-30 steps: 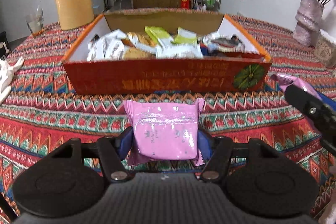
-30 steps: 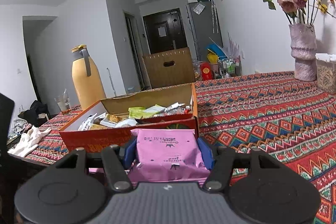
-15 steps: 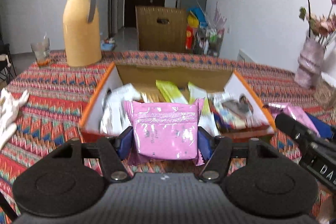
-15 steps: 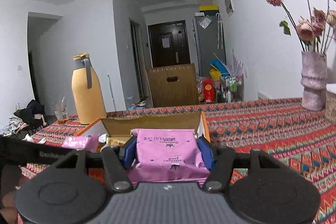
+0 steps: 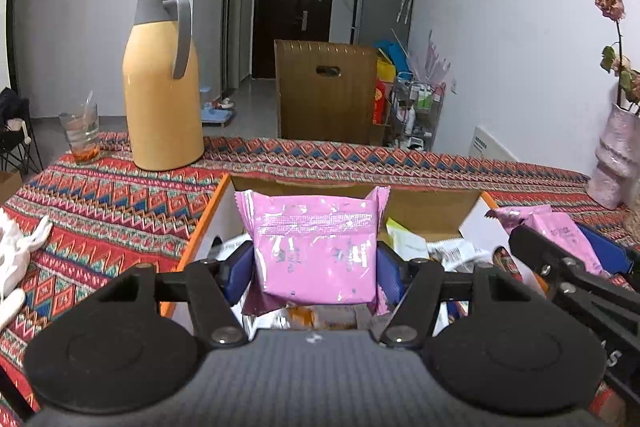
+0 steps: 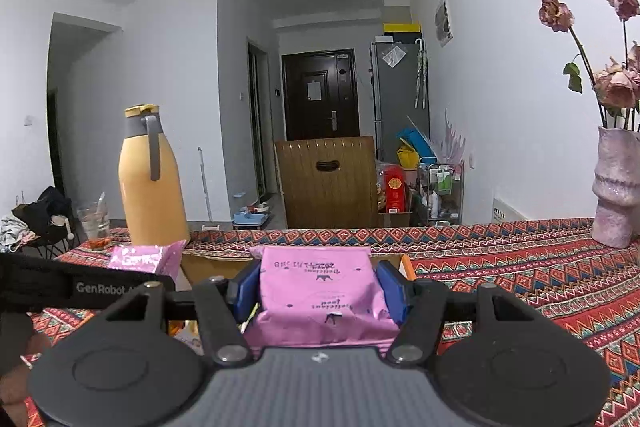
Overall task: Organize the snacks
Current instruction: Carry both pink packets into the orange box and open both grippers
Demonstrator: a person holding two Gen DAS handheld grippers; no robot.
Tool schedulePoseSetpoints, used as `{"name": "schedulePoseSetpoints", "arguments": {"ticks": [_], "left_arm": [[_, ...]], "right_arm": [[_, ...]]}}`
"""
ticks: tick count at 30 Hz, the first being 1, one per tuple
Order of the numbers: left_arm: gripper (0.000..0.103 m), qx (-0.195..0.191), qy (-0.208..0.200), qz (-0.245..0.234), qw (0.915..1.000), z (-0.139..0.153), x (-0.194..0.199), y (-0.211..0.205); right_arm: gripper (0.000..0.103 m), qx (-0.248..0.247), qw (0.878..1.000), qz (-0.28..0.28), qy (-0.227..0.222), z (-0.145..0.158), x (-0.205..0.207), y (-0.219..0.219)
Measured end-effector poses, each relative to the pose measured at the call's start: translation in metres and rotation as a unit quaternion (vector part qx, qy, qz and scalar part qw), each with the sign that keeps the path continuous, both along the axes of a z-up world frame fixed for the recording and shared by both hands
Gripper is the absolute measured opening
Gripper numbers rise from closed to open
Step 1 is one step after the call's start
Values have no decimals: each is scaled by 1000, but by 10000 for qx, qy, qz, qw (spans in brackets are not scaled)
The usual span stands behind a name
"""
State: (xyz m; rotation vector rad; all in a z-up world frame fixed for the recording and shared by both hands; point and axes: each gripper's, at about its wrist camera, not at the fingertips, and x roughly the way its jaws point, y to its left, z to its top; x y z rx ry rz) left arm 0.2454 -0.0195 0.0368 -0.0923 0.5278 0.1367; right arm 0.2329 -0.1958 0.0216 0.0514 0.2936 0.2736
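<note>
Snacks were what I was sorting: my left tongs (image 5: pixel 316 259) stayed clenched on a pink packet (image 5: pixel 314 247), and my right tongs (image 6: pixel 318 287) on another pink packet (image 6: pixel 320 287). A second earlier both hung short of the box (image 5: pixel 208 223); now both were raised over its open top, so I judged dropping them in came next.

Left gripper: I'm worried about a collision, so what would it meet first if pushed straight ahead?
Probably the far wall of the snack box, just beyond the pink packet that the left gripper holds; depth is uncertain.
</note>
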Motion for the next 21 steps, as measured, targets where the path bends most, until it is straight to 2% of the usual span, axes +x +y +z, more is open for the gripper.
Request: {"name": "schedulePoseSetpoints", "arguments": {"ticks": [4, 14, 19, 20, 21], "left_arm": [[64, 94, -31, 90, 9999, -6, 13, 1], [64, 76, 227, 144, 9996, -26, 26, 8], [72, 9, 260, 218, 9994, -26, 26, 11], [77, 18, 242, 242, 9994, -26, 25, 11], [79, 22, 216, 237, 9995, -26, 24, 11]], "right_arm": [[60, -47, 10000, -72, 40, -8, 16, 6], [61, -109, 9995, -93, 267, -27, 33, 7], [62, -121, 9990, -137, 397, -30, 35, 7], [69, -95, 9990, -149, 417, -30, 35, 5], [82, -51, 9989, -164, 443, -29, 35, 3]]}}
